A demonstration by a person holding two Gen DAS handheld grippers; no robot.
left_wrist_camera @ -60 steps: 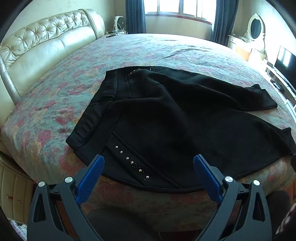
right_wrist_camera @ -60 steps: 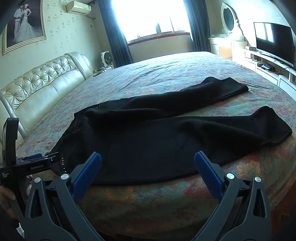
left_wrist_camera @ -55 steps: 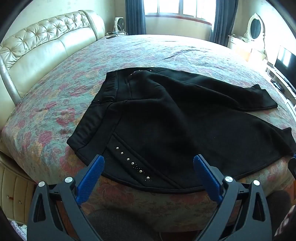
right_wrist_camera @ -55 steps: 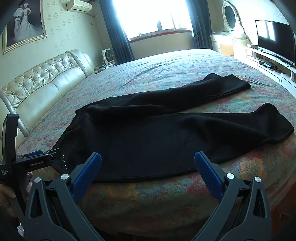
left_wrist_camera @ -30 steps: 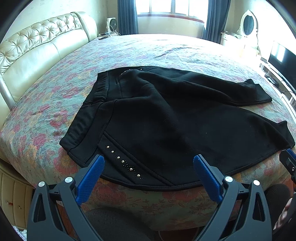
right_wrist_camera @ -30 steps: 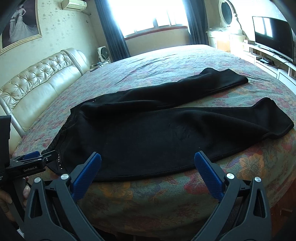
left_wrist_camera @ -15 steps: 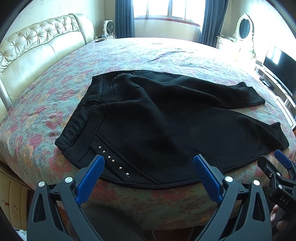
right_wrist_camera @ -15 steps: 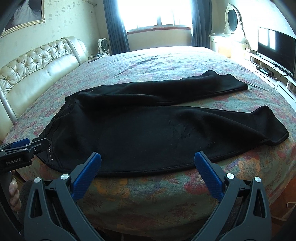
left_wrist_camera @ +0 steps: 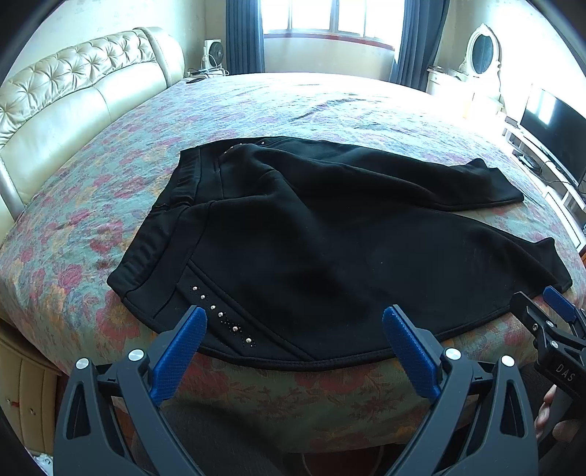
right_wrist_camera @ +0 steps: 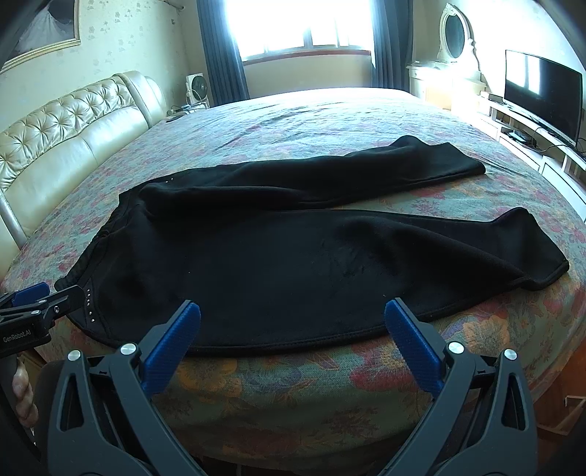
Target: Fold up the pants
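Note:
Black pants (left_wrist_camera: 329, 241) lie spread flat on a floral bedspread (left_wrist_camera: 91, 205), waistband to the left, both legs running right and apart. Silver studs (left_wrist_camera: 219, 315) mark the near hip. They also show in the right wrist view (right_wrist_camera: 293, 263). My left gripper (left_wrist_camera: 295, 322) is open and empty, just short of the near hip edge. My right gripper (right_wrist_camera: 293, 311) is open and empty, just short of the near leg's edge. The right gripper shows at the right edge of the left wrist view (left_wrist_camera: 545, 322); the left gripper shows at the left edge of the right wrist view (right_wrist_camera: 40, 304).
A cream tufted headboard (left_wrist_camera: 73, 95) runs along the left. A television (right_wrist_camera: 542, 95) on a low cabinet and a dresser with an oval mirror (right_wrist_camera: 454, 33) stand at the right. A window with dark curtains (left_wrist_camera: 329, 18) is at the back. The bed's near edge (right_wrist_camera: 293, 395) drops below the grippers.
Both grippers have drawn back a little and shifted sideways, still open. The right gripper has come into the left wrist view. The pants have not moved.

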